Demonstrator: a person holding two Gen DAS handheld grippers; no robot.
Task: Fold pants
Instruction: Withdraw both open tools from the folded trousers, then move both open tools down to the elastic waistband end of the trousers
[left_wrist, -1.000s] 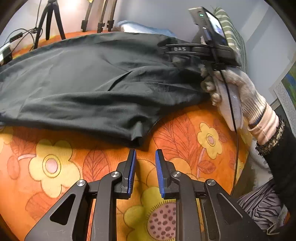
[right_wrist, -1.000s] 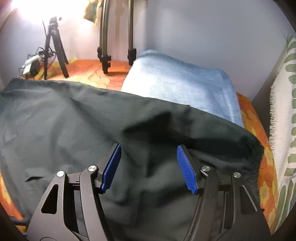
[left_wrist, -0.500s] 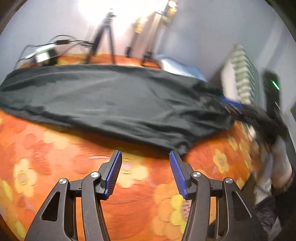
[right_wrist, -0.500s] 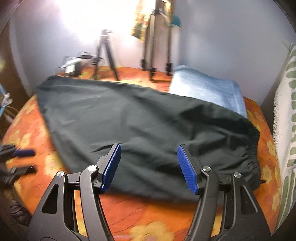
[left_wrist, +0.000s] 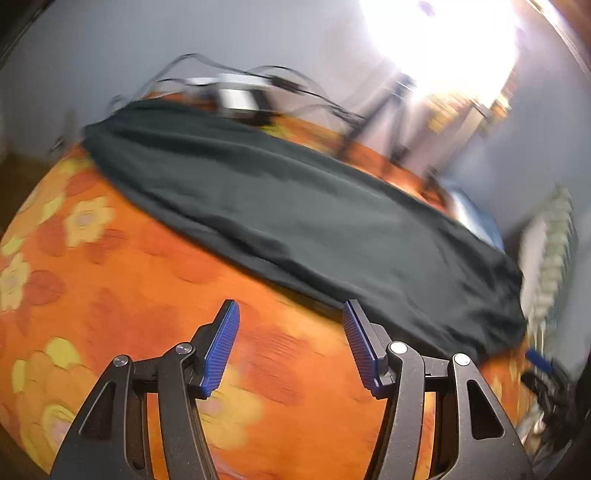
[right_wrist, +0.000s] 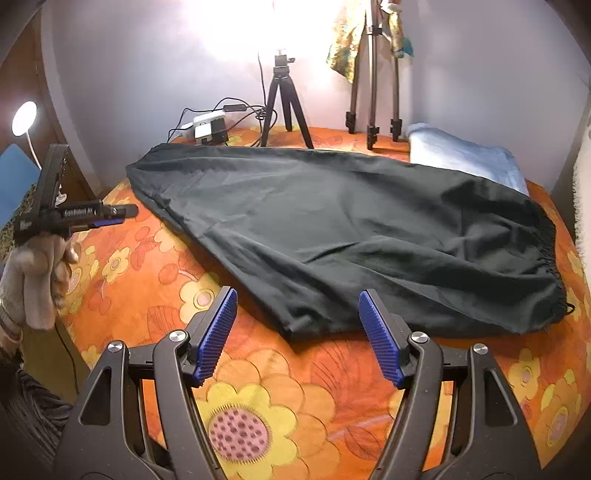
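The dark pants (right_wrist: 343, 236) lie flat across the middle of the orange flowered surface (right_wrist: 258, 424), waistband at right. The right gripper (right_wrist: 297, 334) at the bottom has just been opening and is wide and empty. The left gripper (left_wrist: 290, 345) has likewise just been opening, nothing between its pads.

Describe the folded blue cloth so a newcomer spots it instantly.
Start at the orange flowered bedspread and the dark pants spread across it. Follow the pants to their gathered waistband end, then look behind it toward the wall: the blue cloth lies there, beside the tall tripod's feet. It is the only pale blue, thickly folded fabric.
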